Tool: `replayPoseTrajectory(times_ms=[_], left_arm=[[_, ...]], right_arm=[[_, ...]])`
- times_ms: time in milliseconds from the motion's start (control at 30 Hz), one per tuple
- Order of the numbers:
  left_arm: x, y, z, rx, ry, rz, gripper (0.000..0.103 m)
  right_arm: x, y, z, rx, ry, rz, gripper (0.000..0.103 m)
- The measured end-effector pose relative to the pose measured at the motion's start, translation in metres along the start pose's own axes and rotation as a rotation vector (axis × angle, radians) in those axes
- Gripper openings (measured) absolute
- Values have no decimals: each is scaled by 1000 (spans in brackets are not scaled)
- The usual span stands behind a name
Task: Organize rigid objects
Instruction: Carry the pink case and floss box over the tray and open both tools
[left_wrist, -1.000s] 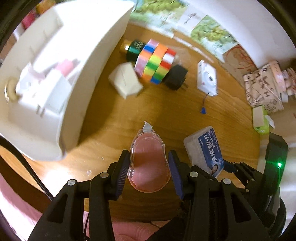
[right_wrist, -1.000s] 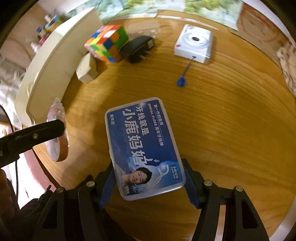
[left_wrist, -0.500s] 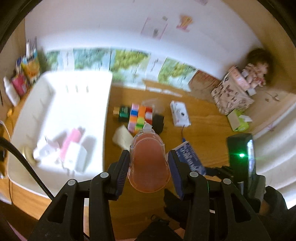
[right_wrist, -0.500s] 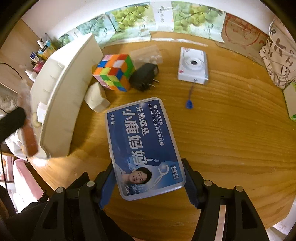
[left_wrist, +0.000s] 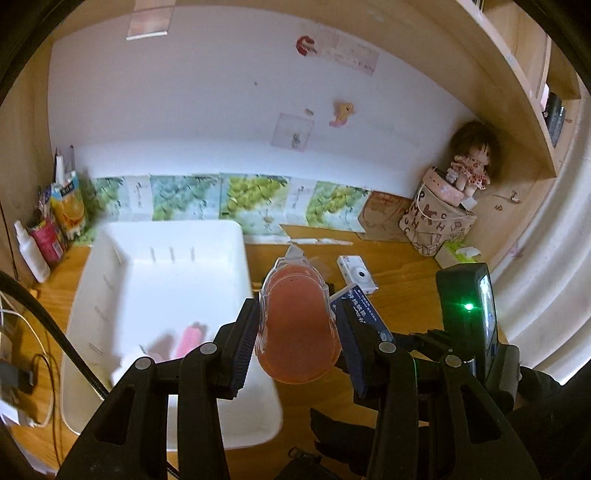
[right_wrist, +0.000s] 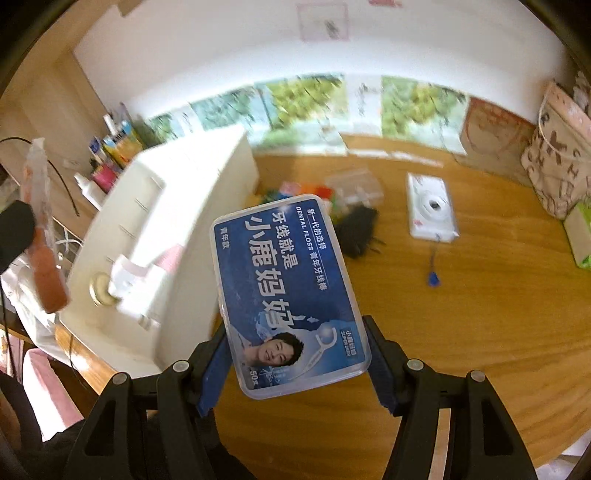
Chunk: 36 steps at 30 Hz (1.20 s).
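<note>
Nearest the left wrist camera, the left hand-held gripper (left_wrist: 297, 338) is clenched on a clear plastic case with a reddish-orange pad inside (left_wrist: 297, 325), its two pads pressing the case's sides. The case is held in the air, off the worktop (left_wrist: 399, 273), just right of the white bin (left_wrist: 236, 236) as this view shows it. Inside the white bin lie a pink item (left_wrist: 190, 338) and some pale pieces, blurred. Beside the case, on the side away from the white bin, the blue edge of the dental floss box (left_wrist: 360, 304) shows, with the right hand-held gripper's black body (left_wrist: 467, 321) and its green light further that way.

Nearest the right wrist camera, the right hand-held gripper (right_wrist: 295, 363) grasps the dental floss box (right_wrist: 288, 291) by its long sides, lifted clear of the worktop (right_wrist: 461, 314) and close to the white bin's near wall (right_wrist: 188, 273). A round gold item (right_wrist: 99, 293) and white pieces rest in the white bin. Beyond the box, further from the white bin, lie a black plug adapter (right_wrist: 356, 232), a blurred multicoloured cube (right_wrist: 295, 190), a clear wrapper (right_wrist: 356, 186) and a white camera (right_wrist: 430, 208) with a blue tag (right_wrist: 432, 278) on its strap. A patterned bag (right_wrist: 557, 162) stands at the far side from the white bin; a doll (left_wrist: 471, 158) sits on it. Grape pictures (left_wrist: 253, 197) line the wall behind the white bin.
</note>
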<state>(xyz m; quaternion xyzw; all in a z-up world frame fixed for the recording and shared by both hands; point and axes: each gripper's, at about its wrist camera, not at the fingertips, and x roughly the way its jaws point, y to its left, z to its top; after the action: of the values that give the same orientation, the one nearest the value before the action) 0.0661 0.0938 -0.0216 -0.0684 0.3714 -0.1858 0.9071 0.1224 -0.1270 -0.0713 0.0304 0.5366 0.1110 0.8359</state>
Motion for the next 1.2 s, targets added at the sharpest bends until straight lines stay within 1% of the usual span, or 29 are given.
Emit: replayPoseTrajectory(times_ms=[133,300,567,733,933,1000,1067,1200], left_arm=[[-6,17,0,7,-19,24,46],[-8,41,0,-12,-23,52,46],[-16,89,-3,-97,-49,143,46],[-17,119,-7,-171,-30,205,47],[-14,139,-13,-221,7,256,47],[-15,142,-15,-230,11,262,47],[-17,145,-16,-235,8,269,47],[-15,146,-16,-240,15,282,48]], right_arm=[[-1,24,2,-15,-62,17,66],[-4,49,2,-42,-111,45,66],[2,89,6,-110,-164,82,66],[4,108,9,-153,-197,104,66],[7,131,9,-221,-229,138,66],[6,138,9,-244,-241,149,63],[6,145,9,-275,-258,154,63],[11,154,10,-305,-239,183,63]])
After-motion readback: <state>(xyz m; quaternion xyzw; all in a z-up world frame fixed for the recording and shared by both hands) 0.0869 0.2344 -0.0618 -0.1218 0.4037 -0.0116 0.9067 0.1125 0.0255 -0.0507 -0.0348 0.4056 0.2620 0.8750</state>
